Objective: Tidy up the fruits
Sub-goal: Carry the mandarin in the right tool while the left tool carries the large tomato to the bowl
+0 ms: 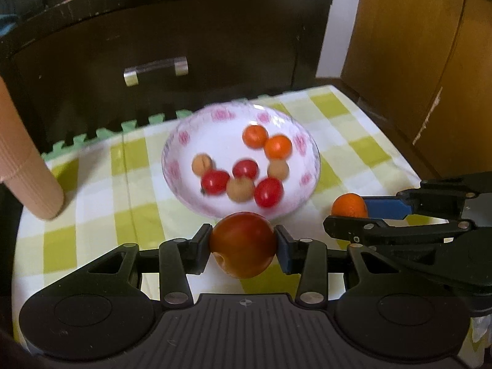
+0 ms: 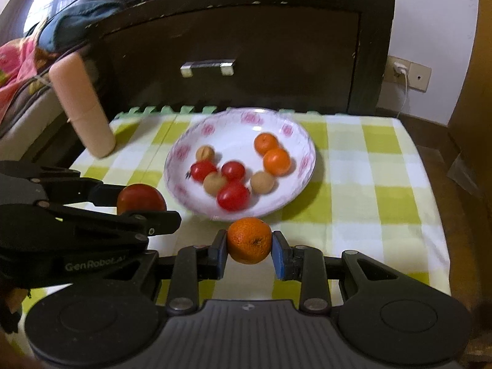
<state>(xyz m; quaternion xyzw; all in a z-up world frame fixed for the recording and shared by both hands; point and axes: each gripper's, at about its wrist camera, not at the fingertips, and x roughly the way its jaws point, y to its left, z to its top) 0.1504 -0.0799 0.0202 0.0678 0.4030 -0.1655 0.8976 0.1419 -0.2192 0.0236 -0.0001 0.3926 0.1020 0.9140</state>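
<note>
Tomato (image 1: 243,244) between left claw (image 1: 243,246) pads.

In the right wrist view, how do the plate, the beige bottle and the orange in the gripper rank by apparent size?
1. plate
2. beige bottle
3. orange, though it sits nearest the camera, so it looks bigger than it is.

My left gripper (image 1: 243,247) is matte black plastic, with two flat linkage arms on each side joined by round silver rivets. Its finger pads (image 1: 284,250) are blue on the inner faces. A ribbed dark grey plate with a small round crosshair mark sits at the centre of the base, flanked by two large round black discs. My right gripper (image 2: 249,247) has the same build and blue pads (image 2: 278,256). Pale lettering reading "GenRoboL.." marks the left gripper's side.
</note>
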